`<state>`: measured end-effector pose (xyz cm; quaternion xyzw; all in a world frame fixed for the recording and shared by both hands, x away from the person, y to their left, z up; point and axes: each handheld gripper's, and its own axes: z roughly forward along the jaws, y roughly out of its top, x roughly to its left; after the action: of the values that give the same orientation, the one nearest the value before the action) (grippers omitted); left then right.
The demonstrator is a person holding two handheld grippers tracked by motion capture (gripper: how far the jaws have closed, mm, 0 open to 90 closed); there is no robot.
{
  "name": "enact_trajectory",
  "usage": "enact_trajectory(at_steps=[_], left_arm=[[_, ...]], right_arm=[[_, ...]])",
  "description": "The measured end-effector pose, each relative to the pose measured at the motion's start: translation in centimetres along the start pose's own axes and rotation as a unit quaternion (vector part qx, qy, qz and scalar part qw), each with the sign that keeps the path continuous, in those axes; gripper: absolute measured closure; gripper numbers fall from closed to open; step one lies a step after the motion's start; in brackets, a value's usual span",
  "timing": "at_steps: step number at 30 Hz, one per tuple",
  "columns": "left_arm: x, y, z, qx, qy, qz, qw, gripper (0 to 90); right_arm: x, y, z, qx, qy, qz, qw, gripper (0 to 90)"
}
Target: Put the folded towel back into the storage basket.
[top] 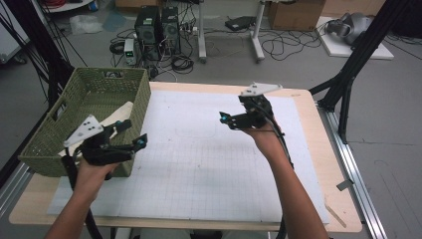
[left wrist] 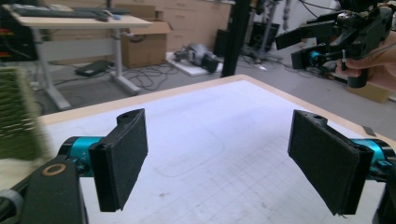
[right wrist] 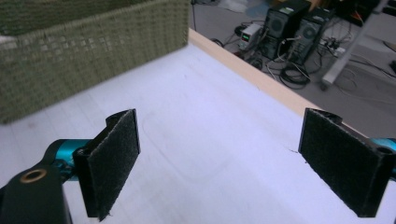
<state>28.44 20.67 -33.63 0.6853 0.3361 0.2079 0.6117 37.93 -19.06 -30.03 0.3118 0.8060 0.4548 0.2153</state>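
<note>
A green woven basket stands on the table's left side, and something pale lies inside it. My left gripper hovers in front of the basket's near right corner. In the left gripper view this gripper is open, its black pads wide apart with nothing between them. My right gripper is held above the white gridded mat, right of centre, and points left. In the right gripper view it is open and empty, facing the basket. The left gripper view also catches the right gripper at the upper right.
The wooden table carries the mat. On the floor beyond it stand computer towers among cables, desk legs and a cardboard box. A black frame post rises at the right.
</note>
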Motion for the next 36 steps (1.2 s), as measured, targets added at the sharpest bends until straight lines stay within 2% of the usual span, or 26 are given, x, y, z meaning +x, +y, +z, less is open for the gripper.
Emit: enact_trajectory(at_steps=[2, 5, 7, 11, 14, 17, 20, 28, 31, 36], left_arm=[[-0.7, -0.3, 1.2, 0.01, -0.015, 0.01, 0.9998, 20.6], [-1.5, -0.8, 2.6, 0.011, -0.023, 0.018, 0.9995, 20.6], [-1.9, -1.3, 3.6, 0.013, -0.026, 0.023, 0.9993, 20.6], [-2.6, -2.4, 5.1, 0.021, -0.032, 0.02, 0.9991, 20.6], [-3.0, -3.2, 6.0, 0.031, -0.033, 0.019, 0.9988, 20.6], [-3.4, -3.9, 6.7, 0.045, -0.024, 0.022, 0.9985, 20.6], [-3.6, -4.4, 6.9, 0.051, -0.021, 0.021, 0.9983, 20.6], [-4.2, -6.1, 6.9, 0.061, -0.028, 0.018, 0.9976, 20.9], [-4.2, -6.6, 6.9, 0.062, -0.027, 0.014, 0.9976, 21.0], [-4.3, -7.0, 6.8, 0.065, -0.027, 0.016, 0.9974, 21.4]], right_arm=[[-0.3, -1.6, -1.2, 0.003, -0.006, 0.007, 0.9999, 11.8], [-0.6, -4.5, -3.0, 0.008, -0.021, 0.02, 0.9996, 11.8], [-0.7, -6.2, -4.1, 0.01, -0.028, 0.031, 0.9991, 11.8], [-0.9, -9.3, -6.0, 0.014, -0.05, 0.039, 0.9979, 11.7], [-0.9, -10.9, -7.2, 0.01, -0.063, 0.044, 0.997, 11.7], [-0.9, -12.4, -8.1, 0.002, -0.077, 0.054, 0.9956, 11.6], [-0.6, -13.9, -8.6, -0.008, -0.086, 0.064, 0.9942, 11.5], [1.1, -17.0, -8.6, 0.002, -0.092, 0.08, 0.9925, 11.6], [1.4, -17.3, -8.4, 0.012, -0.095, 0.074, 0.9927, 11.6], [1.7, -17.2, -8.4, 0.007, -0.097, 0.073, 0.9925, 11.5]])
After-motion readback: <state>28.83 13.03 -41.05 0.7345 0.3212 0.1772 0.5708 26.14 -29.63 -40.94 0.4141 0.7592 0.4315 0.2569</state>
